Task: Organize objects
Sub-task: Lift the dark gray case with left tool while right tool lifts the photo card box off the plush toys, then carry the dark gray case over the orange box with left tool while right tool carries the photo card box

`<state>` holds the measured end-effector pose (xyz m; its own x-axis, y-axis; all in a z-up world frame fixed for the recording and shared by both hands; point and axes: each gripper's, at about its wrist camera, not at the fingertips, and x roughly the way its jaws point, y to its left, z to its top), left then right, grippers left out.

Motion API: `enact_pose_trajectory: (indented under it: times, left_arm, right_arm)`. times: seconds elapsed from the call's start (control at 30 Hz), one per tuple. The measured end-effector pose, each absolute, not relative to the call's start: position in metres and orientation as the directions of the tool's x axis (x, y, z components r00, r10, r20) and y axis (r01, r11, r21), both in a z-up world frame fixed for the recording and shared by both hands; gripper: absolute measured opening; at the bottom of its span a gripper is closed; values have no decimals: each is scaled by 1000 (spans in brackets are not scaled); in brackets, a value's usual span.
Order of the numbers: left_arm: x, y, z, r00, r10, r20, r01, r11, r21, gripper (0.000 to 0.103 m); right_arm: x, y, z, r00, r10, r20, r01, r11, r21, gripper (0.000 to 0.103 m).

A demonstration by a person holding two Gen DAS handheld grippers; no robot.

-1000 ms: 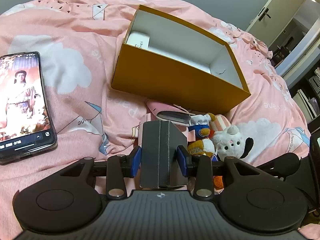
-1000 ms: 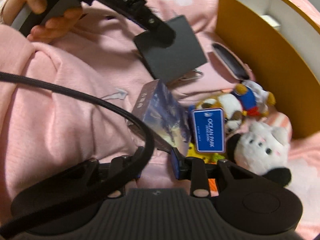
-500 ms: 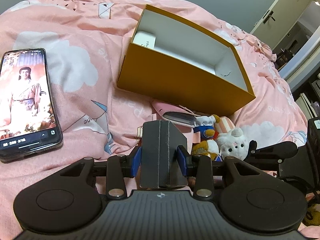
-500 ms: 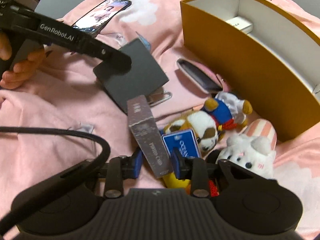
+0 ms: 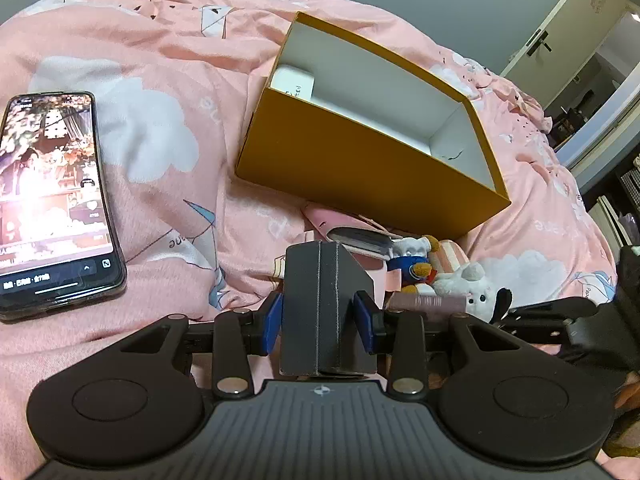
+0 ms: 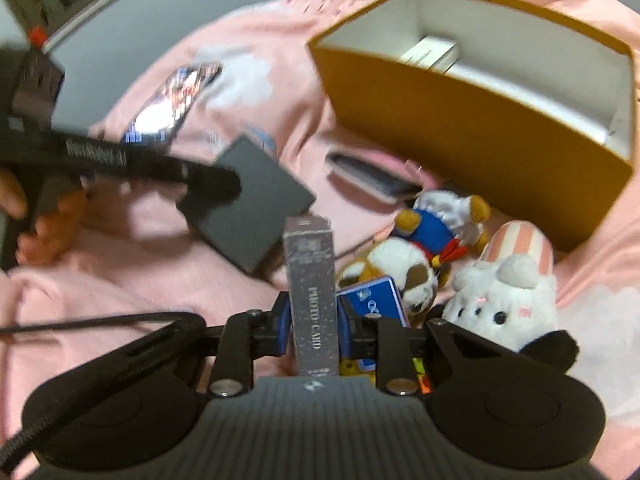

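Note:
An open orange box (image 5: 372, 168) with a white inside lies on the pink bedspread; a small white box (image 5: 292, 82) sits in its far corner. My left gripper (image 5: 320, 316) is shut on a dark grey wallet (image 5: 324, 300) and holds it above the bed, short of the orange box. My right gripper (image 6: 312, 328) is shut on a grey photo card box (image 6: 312, 288), held upright. The orange box (image 6: 480, 120) and the grey wallet (image 6: 252, 204) also show in the right wrist view.
A lit phone (image 5: 48, 196) lies on the bed at left. Plush toys (image 6: 508, 292), a blue-dressed doll (image 6: 436, 224), a blue card (image 6: 376, 300) and a dark flat case (image 6: 368, 176) lie in front of the orange box. A door stands at far right (image 5: 560, 36).
My right gripper has lifted the photo card box and turned it upright, moving toward the orange box. My left gripper has risen with the wallet and come nearer the box.

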<state>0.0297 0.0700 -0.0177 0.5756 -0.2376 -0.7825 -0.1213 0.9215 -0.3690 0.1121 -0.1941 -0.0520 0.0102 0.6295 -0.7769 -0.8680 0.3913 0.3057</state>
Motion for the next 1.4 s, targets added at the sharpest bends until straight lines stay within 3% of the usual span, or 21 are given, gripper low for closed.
enact_pose_trajectory:
  times: [0.4, 0.87, 1.27, 1.4]
  left_arm:
    - [31, 66, -12, 580, -216, -786, -108, 936, -336, 44]
    - [58, 56, 26, 651, -191, -735, -21, 963, -269, 44]
    - [110, 66, 83, 746, -250, -617, 70, 951, -301, 44]
    - [154, 71, 73, 709, -285, -645, 57, 935, -350, 44]
  right_arm:
    - [134, -212, -13, 121, 702, -702, -765, 517, 384, 24]
    - [164, -209, 39, 202, 784, -587, -734, 518, 440, 24]
    - [210, -190, 68, 303, 807, -506, -694, 551, 464, 24]
    - [231, -183, 57, 344, 778, -525, -647, 602, 468, 24]
